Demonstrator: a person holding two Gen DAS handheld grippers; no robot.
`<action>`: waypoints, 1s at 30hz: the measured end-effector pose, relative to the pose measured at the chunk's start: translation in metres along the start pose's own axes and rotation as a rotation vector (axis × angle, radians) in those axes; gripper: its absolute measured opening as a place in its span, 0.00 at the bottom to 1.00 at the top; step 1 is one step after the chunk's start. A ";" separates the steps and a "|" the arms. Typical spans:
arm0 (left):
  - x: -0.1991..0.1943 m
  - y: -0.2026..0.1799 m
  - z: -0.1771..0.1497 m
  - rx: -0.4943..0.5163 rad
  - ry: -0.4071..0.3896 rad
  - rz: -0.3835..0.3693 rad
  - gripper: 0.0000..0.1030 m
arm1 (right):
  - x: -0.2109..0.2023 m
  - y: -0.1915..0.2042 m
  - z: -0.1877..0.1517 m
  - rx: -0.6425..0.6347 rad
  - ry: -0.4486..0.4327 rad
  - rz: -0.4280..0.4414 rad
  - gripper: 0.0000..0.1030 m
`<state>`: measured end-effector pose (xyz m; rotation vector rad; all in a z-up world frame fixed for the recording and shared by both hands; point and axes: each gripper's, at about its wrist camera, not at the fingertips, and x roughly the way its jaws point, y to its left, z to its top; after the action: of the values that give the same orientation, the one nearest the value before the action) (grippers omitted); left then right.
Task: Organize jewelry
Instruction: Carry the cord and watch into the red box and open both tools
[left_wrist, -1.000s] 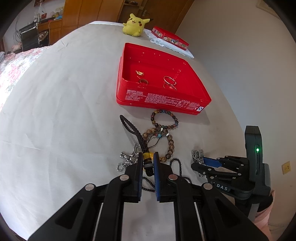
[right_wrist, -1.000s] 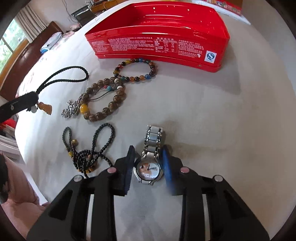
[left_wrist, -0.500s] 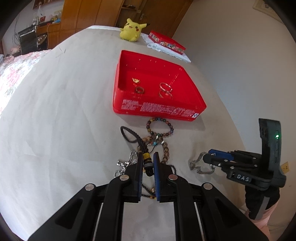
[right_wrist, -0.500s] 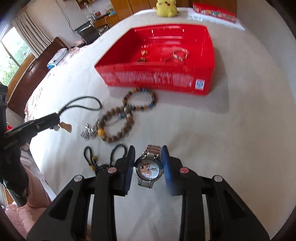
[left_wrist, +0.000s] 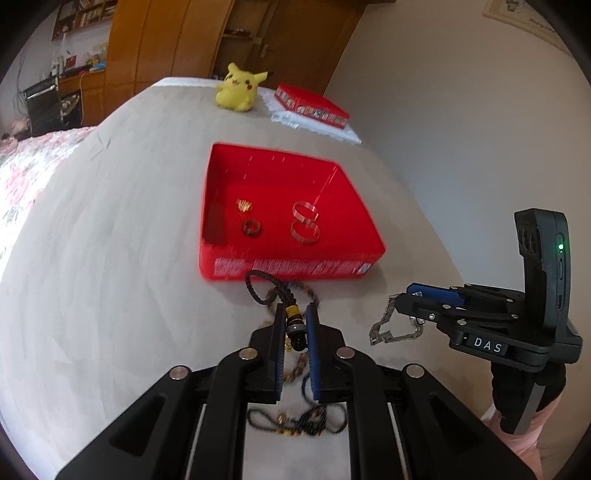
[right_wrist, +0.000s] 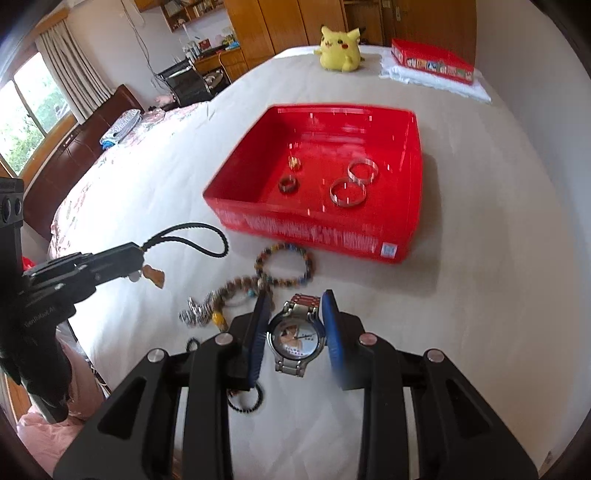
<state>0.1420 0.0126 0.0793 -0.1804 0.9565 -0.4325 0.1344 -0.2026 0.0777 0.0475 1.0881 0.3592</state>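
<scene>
Jewelry rides above and short of the tray (right_wrist: 413, 155): the right gripper (right_wrist: 295, 325) pinches a watch (right_wrist: 293, 338), the left gripper (left_wrist: 295, 325) clamps a cord (left_wrist: 273, 291), whose dangling loop could catch the tray's near wall.

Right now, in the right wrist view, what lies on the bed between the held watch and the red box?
In the right wrist view, a multicoloured bead bracelet lies on the bed between the watch and the red box; right of it is only bare sheet.

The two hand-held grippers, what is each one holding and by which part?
Left hand-held gripper: black cord pendant, by its beaded neck. Right hand-held gripper: wristwatch, by the case sides.
</scene>
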 end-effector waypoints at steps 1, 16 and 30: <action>-0.002 -0.002 0.008 0.004 -0.013 -0.006 0.10 | -0.004 0.000 0.008 -0.003 -0.012 0.000 0.27; 0.094 0.002 0.133 0.010 -0.030 0.039 0.10 | 0.038 -0.038 0.140 0.042 -0.084 -0.040 0.27; 0.222 0.050 0.165 -0.070 0.151 0.116 0.12 | 0.172 -0.076 0.197 0.110 0.074 -0.058 0.28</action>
<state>0.4019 -0.0456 -0.0099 -0.1566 1.1258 -0.3092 0.3968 -0.1936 0.0063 0.1003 1.1793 0.2504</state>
